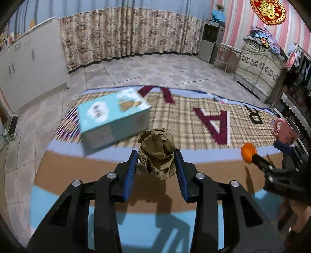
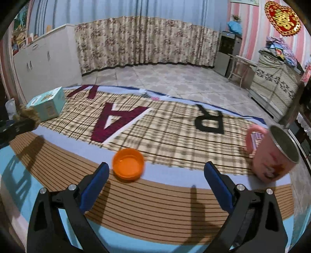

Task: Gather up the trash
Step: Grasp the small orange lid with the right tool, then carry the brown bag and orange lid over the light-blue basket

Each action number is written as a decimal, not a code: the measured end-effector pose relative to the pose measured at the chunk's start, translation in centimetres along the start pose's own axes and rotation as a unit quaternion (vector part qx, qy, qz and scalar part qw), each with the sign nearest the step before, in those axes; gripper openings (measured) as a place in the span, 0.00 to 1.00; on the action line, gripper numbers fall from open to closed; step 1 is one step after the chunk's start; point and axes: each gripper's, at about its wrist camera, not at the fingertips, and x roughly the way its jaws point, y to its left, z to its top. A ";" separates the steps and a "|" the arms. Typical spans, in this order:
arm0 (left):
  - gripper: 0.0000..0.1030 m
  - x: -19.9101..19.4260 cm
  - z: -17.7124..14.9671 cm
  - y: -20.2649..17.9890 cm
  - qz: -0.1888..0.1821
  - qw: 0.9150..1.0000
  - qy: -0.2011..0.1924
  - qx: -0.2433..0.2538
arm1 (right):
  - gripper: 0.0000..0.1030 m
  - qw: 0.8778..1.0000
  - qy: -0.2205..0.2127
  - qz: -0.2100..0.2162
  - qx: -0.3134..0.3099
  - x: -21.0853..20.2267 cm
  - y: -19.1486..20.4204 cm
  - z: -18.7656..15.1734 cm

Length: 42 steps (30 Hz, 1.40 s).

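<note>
We hold the crumpled brown paper (image 1: pixel 157 153) by its lower part in the left tool (image 1: pixel 156 162) above the table (image 1: pixel 194 171), so it may slip, while the wide right tool (image 2: pixel 156 175) could knock the orange cap (image 2: pixel 128 165).

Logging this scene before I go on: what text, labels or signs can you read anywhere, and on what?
"A": dark red letter on the plaid cloth, at.
"R": black letter on the same cloth.
Dark red strokes, perhaps "V", cut off near the box.
Box: printed labels, too blurred to read.
Mug: small print, unreadable.
Red-and-gold wall ornament: gold character, too small to read.
</note>
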 end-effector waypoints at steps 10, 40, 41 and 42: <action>0.36 -1.0 -2.4 2.3 0.021 0.999 0.013 -0.027 | 0.39 0.998 0.035 0.052 -0.018 1.6 1.7 0.0; 0.36 -11.7 -4.8 -23.9 -0.127 0.982 -0.074 0.122 | 0.39 0.978 -0.086 -0.131 0.140 -24.5 -23.6 -11.8; 0.36 -12.0 -5.2 -25.3 -0.134 0.980 -0.074 0.131 | 0.39 0.974 -0.086 -0.139 0.154 -25.2 -25.0 -12.8; 0.36 -12.1 -5.5 -26.4 -0.140 0.978 -0.073 0.136 | 0.39 0.972 -0.086 -0.145 0.162 -25.7 -25.9 -13.4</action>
